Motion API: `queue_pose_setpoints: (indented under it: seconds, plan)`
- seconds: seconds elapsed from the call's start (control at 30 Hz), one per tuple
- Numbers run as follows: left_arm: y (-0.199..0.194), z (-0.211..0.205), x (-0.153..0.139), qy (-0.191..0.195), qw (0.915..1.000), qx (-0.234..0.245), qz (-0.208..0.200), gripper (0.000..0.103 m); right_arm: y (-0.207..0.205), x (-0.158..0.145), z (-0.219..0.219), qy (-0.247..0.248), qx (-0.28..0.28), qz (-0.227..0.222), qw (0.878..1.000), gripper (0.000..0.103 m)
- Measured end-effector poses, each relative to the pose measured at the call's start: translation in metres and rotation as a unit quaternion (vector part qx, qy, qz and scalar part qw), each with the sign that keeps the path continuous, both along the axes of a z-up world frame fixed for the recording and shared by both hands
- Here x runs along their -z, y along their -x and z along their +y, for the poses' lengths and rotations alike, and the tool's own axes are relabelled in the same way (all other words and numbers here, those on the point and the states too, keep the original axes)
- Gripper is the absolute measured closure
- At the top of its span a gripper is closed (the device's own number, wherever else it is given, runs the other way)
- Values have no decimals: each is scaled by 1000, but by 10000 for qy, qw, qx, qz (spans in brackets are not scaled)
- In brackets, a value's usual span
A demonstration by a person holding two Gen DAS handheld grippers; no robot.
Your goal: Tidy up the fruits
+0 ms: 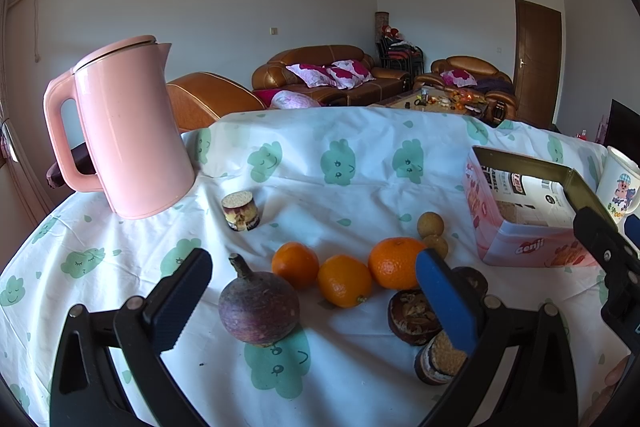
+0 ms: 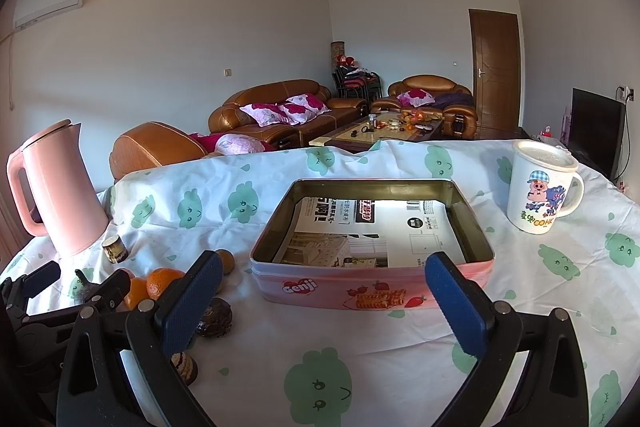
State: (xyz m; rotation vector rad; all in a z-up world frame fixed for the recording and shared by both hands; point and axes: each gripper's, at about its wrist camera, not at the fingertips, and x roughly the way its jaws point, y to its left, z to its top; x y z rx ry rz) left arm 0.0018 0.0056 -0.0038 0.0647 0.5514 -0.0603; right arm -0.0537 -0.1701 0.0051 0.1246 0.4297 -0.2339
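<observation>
Step in hand appears to be the first pick: left gripper hovers wide, empty, over the mangosteen, 3 oranges just beyond. Right gripper, wide, empty, faces the tin. Next: lower, close on the mangosteen.

Each claw, the left claw and the right claw, has black plastic triangular arms with silver pivot screws, carrying flat blue ribbed pads on two fingers.
</observation>
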Motion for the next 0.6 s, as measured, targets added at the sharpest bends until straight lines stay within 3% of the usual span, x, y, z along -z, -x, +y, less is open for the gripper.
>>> queue_pose_setpoints:
  seconds: [0.4,0.6]
  plan:
    - [2,1,4,57,10000,54,39,0,-1,3,3,-138,-150,54,9998,1]
    - [7,18,-1,-72,9996,-263,-111,0,-16,14,8,-507,-796,598,9937,1]
